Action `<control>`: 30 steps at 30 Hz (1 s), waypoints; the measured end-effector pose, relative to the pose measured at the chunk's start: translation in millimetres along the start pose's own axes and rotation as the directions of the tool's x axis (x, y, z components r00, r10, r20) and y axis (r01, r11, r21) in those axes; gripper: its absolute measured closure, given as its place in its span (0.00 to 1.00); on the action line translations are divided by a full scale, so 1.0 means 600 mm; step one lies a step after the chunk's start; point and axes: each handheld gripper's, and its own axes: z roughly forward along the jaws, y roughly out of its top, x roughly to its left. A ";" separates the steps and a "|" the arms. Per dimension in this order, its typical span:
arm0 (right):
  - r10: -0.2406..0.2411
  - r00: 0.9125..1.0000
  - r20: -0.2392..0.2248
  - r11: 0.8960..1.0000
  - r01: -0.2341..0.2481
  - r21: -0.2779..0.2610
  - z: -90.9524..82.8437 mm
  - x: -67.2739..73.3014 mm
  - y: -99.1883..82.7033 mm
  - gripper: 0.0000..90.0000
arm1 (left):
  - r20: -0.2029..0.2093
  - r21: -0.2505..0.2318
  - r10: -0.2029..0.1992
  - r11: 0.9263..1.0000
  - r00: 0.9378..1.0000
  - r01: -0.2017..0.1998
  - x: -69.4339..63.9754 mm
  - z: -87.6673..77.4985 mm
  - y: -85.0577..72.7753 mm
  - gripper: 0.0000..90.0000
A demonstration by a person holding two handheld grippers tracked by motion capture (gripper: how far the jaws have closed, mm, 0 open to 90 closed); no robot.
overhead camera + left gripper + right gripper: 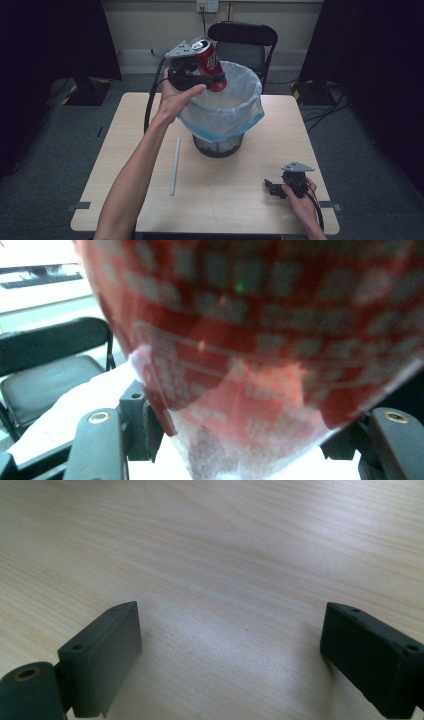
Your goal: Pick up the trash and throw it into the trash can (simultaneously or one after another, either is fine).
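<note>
The wooden table [235, 190] carries a lined wire bin [220, 115] and 1 white tube [174, 166].

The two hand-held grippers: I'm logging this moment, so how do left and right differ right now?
The left hand-held gripper is raised over the lined bin, while the right hand-held gripper sits low at the table. The left is clamped on a red can; the right has wide-open jaws with nothing between them. Both are black and carry a grey plate.
</note>
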 end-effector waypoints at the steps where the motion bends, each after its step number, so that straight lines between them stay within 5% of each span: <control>1: 0.000 1.000 0.000 1.000 0.000 0.000 0.000 0.000 0.000 0.10 | 0.001 0.021 0.008 1.000 1.000 -0.008 0.000 0.006 -0.002 0.38; 8: 0.000 1.000 0.000 1.000 0.000 0.000 0.000 0.000 0.000 0.10 | 0.010 0.005 -0.051 0.999 0.999 0.051 0.011 0.008 -0.006 0.31; 14: 0.000 1.000 0.000 1.000 0.000 0.000 0.000 0.000 0.000 0.10 | 0.000 0.028 -0.040 0.999 0.999 0.040 0.014 -0.002 -0.008 0.27; 30: 0.000 1.000 0.000 1.000 0.000 0.000 0.000 0.000 0.000 0.10 | -0.029 -0.021 -0.060 0.998 0.998 0.059 0.026 -0.071 -0.015 0.28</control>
